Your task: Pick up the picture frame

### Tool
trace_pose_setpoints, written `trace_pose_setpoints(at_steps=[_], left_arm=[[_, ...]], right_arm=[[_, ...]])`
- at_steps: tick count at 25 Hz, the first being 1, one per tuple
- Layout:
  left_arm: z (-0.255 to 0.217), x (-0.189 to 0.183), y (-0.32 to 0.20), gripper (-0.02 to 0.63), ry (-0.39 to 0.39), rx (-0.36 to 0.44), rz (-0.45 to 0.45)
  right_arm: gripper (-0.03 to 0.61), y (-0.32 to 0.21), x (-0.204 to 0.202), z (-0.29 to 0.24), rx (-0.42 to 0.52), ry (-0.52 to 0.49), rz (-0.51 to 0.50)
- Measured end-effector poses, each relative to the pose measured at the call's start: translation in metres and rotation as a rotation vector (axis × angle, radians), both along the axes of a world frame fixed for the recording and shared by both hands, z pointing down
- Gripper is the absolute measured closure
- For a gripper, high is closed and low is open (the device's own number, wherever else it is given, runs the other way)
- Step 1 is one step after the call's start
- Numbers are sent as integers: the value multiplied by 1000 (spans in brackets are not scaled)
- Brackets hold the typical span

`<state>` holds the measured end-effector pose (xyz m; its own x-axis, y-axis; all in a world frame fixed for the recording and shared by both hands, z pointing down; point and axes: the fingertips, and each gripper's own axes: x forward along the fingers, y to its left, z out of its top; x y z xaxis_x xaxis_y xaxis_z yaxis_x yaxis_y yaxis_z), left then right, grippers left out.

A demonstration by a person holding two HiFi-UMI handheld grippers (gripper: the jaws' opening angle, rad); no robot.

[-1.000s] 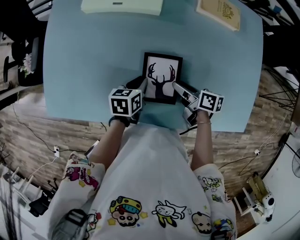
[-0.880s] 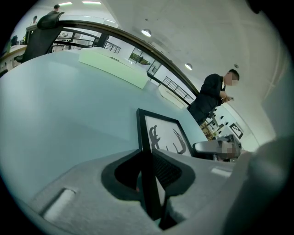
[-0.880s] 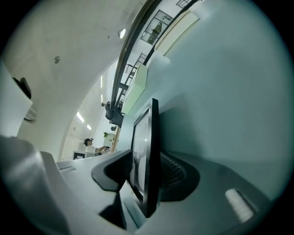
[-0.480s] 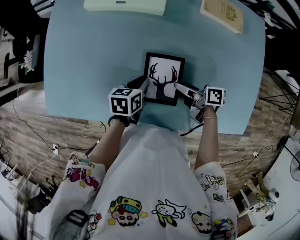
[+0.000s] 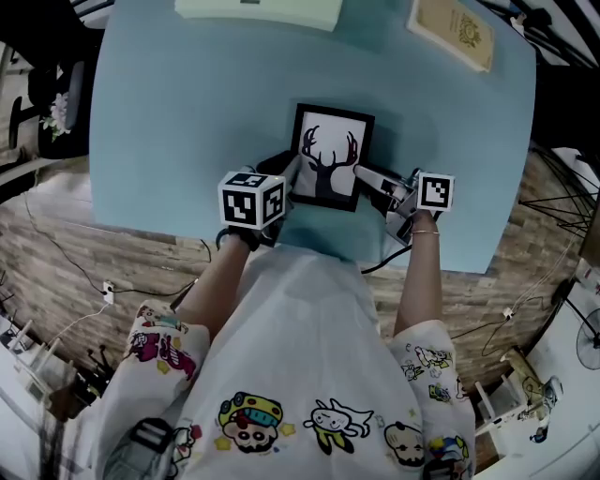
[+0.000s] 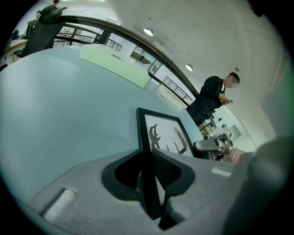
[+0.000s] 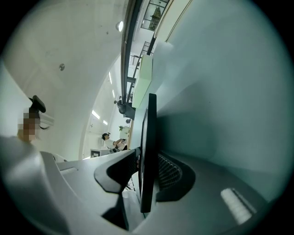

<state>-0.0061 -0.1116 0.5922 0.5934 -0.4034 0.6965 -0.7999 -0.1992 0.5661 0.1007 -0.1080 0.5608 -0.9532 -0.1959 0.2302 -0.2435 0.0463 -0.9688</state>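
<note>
A black picture frame with a deer-antler print lies on the light blue table, near its front edge. My left gripper is shut on the frame's left edge near the lower corner. In the left gripper view that edge stands pinched between the pads. My right gripper is at the frame's right edge. In the right gripper view the frame runs edge-on between the jaws of this gripper, which are closing, with a thin gap left on the far pad's side.
A pale green flat box lies at the table's far edge, a tan book at the far right. The table's front edge runs just behind both grippers. Cables trail over the floor. A person stands far off.
My right gripper has turned at the frame's right edge and its jaws have narrowed round it. The left gripper keeps its hold and has not moved.
</note>
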Motion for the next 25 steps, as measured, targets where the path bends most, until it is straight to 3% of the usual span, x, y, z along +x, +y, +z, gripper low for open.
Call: trace_pose_setpoints(at_steps=[9, 16, 19, 25], left_arm=[[0, 2, -1, 545, -5, 4, 29], [-1, 1, 0, 545, -1, 3, 28], [-1, 1, 0, 544, -2, 5, 27], [-2, 1, 0, 543, -1, 5, 27]], right_arm=[[422, -9, -22, 0, -26, -29, -34], [470, -11, -28, 1, -36, -29, -6], [532, -10, -28, 5, -26, 6, -15], [534, -10, -27, 7, -31, 20, -4]])
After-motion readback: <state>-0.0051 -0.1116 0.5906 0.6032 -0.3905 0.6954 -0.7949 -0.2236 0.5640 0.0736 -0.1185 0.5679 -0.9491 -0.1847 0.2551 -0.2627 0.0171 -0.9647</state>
